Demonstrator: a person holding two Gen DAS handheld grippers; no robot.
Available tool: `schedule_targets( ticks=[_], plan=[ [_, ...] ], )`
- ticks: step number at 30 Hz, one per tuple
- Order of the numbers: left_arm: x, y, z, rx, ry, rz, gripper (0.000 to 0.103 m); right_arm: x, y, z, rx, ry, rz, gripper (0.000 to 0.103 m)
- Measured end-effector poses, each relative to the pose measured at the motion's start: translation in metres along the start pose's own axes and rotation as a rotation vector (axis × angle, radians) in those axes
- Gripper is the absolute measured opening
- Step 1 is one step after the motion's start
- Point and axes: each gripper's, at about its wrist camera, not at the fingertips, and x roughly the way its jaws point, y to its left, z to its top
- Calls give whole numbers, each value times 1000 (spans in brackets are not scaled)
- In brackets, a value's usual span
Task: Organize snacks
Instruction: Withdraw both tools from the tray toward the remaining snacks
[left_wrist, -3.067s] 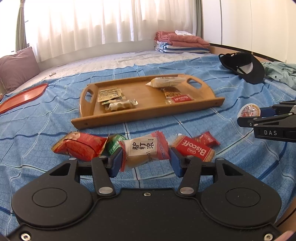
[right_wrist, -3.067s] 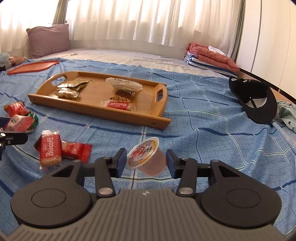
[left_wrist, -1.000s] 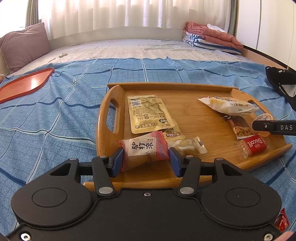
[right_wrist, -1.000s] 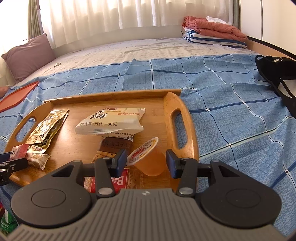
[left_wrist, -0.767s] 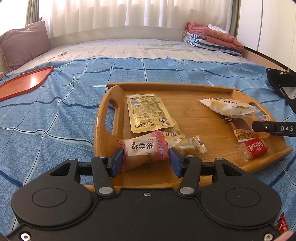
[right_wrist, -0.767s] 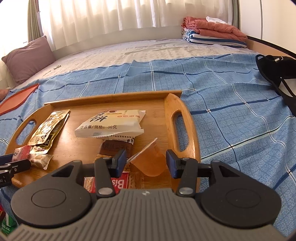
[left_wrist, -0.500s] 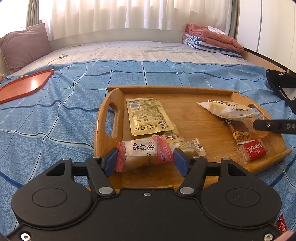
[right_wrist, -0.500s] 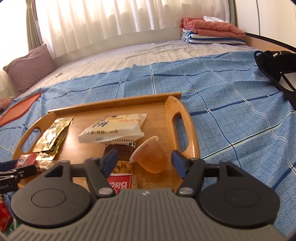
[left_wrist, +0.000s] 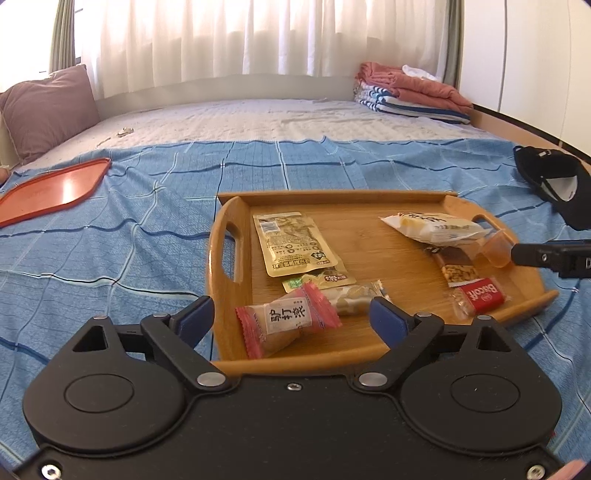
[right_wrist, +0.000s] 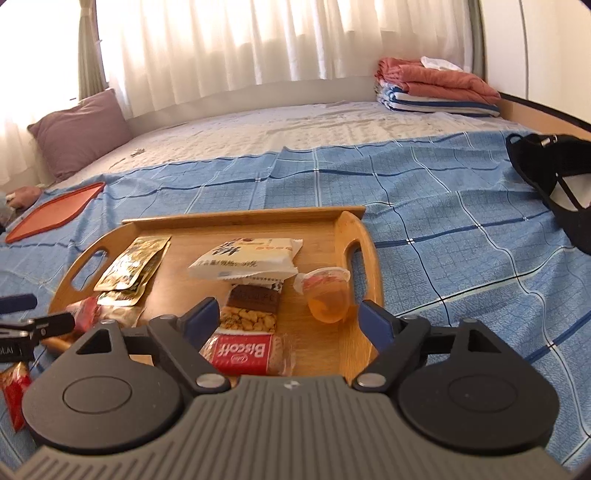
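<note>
A wooden tray lies on the blue bedsheet and holds several snack packs. My left gripper is open just above the tray's near left corner. The pink wrapped snack lies free on the tray between its fingers. My right gripper is open over the tray's right end. The orange jelly cup stands on the tray between its fingers, apart from both. The cup also shows in the left wrist view, beside the right gripper's tip.
On the tray lie a gold pouch, a white pack, a nut bar and a Biscoff pack. A red snack lies on the sheet. An orange lid, a black cap and folded towels lie around.
Both grippers have opened wide. The pink snack has dropped onto the tray's left end and the jelly cup has settled upright on its right end.
</note>
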Motion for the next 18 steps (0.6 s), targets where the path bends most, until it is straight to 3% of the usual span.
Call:
schedule_targets(
  ticks=[18],
  plan=[
    [-83, -5, -50, 62, -30, -48, 93, -76, 48, -59, -152, 19, 126, 90]
  ],
)
